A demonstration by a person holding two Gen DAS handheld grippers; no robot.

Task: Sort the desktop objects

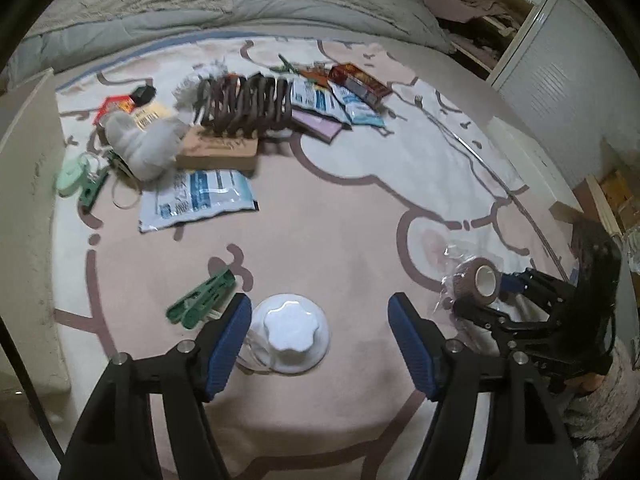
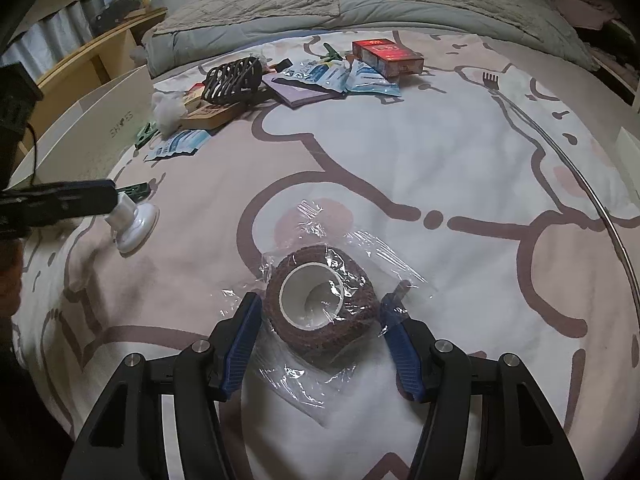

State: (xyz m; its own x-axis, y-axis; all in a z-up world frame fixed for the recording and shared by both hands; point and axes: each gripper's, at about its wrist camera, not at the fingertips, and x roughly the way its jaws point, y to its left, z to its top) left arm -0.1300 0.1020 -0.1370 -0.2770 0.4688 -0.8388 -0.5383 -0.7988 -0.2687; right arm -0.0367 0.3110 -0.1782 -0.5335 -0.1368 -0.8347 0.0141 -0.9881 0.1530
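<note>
A brown tape roll (image 2: pixel 320 304) with a white core, wrapped in clear film, lies on the patterned bed cover. My right gripper (image 2: pixel 320 300) is shut on it, with a blue pad pressed against each side. The left wrist view shows the same roll (image 1: pixel 478 280) at the right gripper's (image 1: pixel 486 296) tips. A white suction-cup knob (image 1: pixel 290 336) sits between the fingers of my left gripper (image 1: pixel 319 300). That gripper is open: its left pad is against the knob and its right pad stands well clear. In the right wrist view the left gripper (image 2: pixel 108 200) hangs over the knob (image 2: pixel 132 224).
A green clothes peg (image 1: pixel 202 300) lies just left of the left gripper. At the far side is a pile: a dark wire rack (image 1: pixel 244 104), blue-white packets (image 1: pixel 198 200), a red box (image 1: pixel 360 78) and a fork (image 1: pixel 418 100). A white box (image 2: pixel 100 120) stands left, a thin metal rod (image 2: pixel 580 184) right.
</note>
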